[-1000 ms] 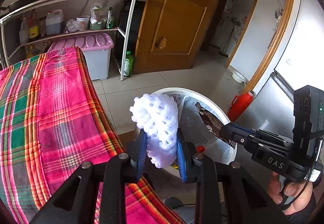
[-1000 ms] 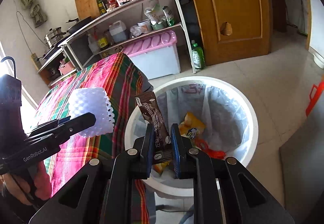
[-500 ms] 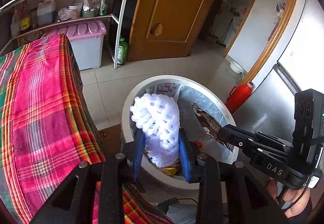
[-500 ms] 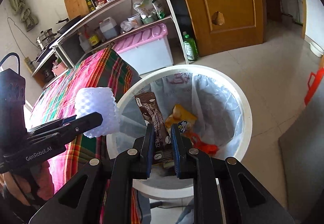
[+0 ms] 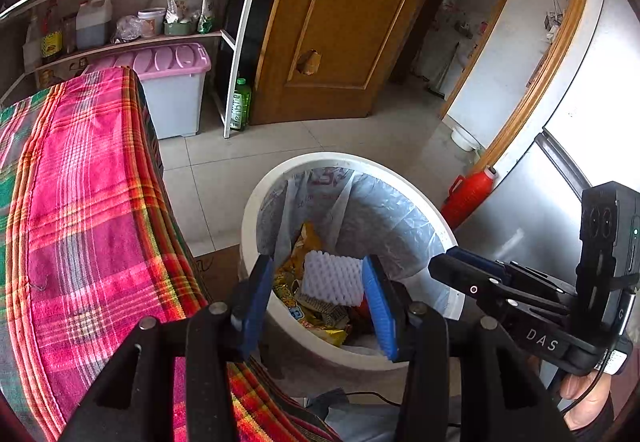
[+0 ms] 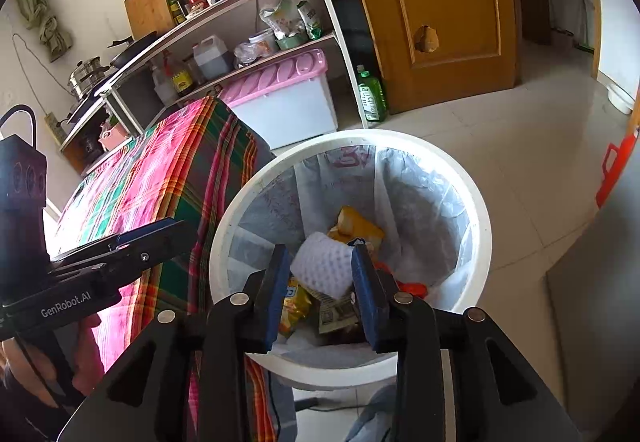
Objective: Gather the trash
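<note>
A white round trash bin [image 5: 256, 198] with a clear liner stands on the floor beside the table; it also shows in the right wrist view [image 6: 480, 210]. A white foam fruit net [image 5: 332, 276] lies inside it on yellow snack wrappers [image 5: 300, 242]; the net shows in the right wrist view [image 6: 324, 266] too. My left gripper [image 5: 316, 300] is open and empty above the bin. My right gripper [image 6: 322, 294] is open and empty above the bin; it also shows at the right of the left wrist view [image 5: 460, 266]. A printed wrapper [image 6: 334, 316] lies under the net.
A table with a pink plaid cloth [image 5: 80, 226] is left of the bin. A shelf rack [image 5: 236, 54] with bottles, a pink-lidded box [image 5: 168, 90], a green bottle [image 5: 240, 104], a wooden door [image 5: 340, 22] and a red container [image 5: 468, 194] stand around the tiled floor.
Both grippers opened over the bin. The foam net left my left gripper and the brown wrapper left my right gripper; the net now lies in the bin.
</note>
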